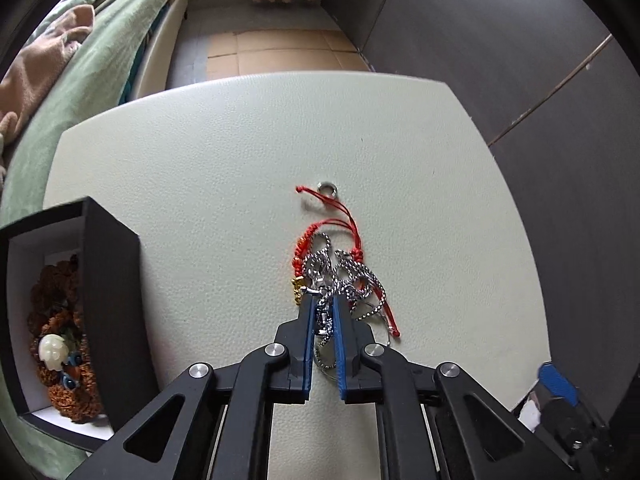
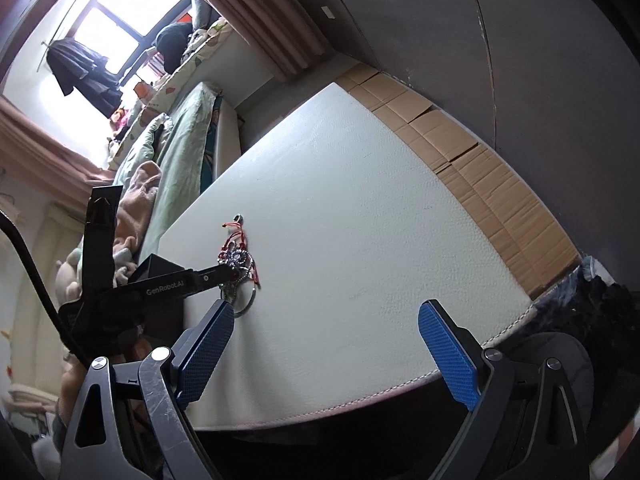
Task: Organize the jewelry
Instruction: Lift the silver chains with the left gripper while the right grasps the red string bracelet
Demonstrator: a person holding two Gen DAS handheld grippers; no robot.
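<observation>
My left gripper (image 1: 324, 312) is down on the white table (image 1: 224, 184), its blue pads (image 1: 307, 332) drawn in to a narrow gap and pinching strands of the silver bead chain (image 1: 352, 280). The chain sits in a tangled heap with the red cord bracelet (image 1: 316, 236); I cannot tell exactly which strand is caught. Taking that heap as my landmark: a small silver ring (image 1: 327, 190) lies just beyond it, next to the loose end of the red cord. A small gold charm (image 1: 296, 289) sits at the heap's left edge, touching my left pad's tip. A thin wire hoop (image 2: 249, 305) lies on the heap's near side, partly under my pads. Well to the left of the heap stands the black jewelry box (image 1: 108, 280), open, with a brown beaded piece (image 1: 60, 344) and a pale round ornament (image 1: 54, 352) inside.

My right gripper (image 2: 326, 340) hangs over the near edge of the table, to the right of the heap and clear of it, jaws spread wide, nothing between them. From the right wrist view, the left gripper's arm reaches into the heap from the left.
</observation>
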